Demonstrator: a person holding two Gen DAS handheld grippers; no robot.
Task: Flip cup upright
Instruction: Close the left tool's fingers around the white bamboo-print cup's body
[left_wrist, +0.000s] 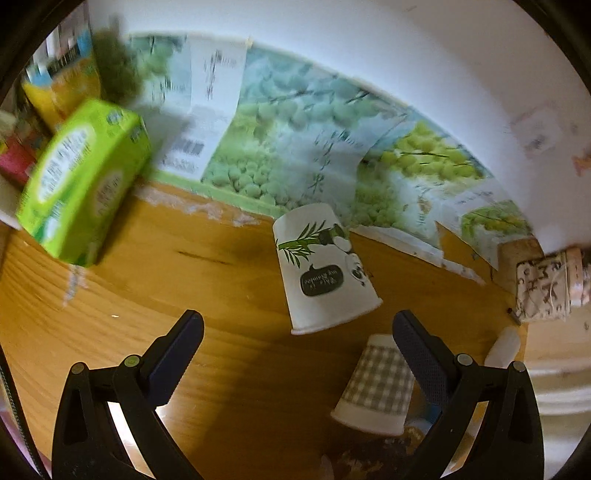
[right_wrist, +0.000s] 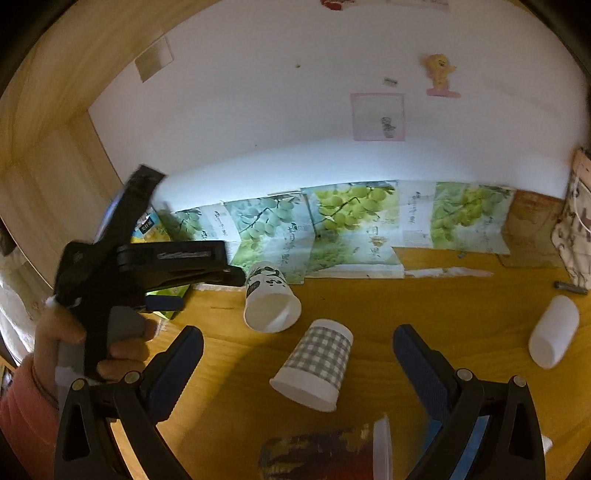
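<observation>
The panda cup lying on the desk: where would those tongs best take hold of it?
Probably across the panda cup's tapered wall, near the middle. It lies on its side, mouth toward the cameras, so the open left tongs can straddle it from above; the thin rim would crumple.

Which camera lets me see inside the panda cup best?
The right wrist view: the panda cup lies on its side with its open mouth facing the camera. The left wrist view shows only the panda cup's outside, its print and rim.

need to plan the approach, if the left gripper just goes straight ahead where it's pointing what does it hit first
Probably the panda cup, which sits centred ahead of the open left gripper; the checked cup lies off toward its right finger. Depth is uncertain.
</observation>
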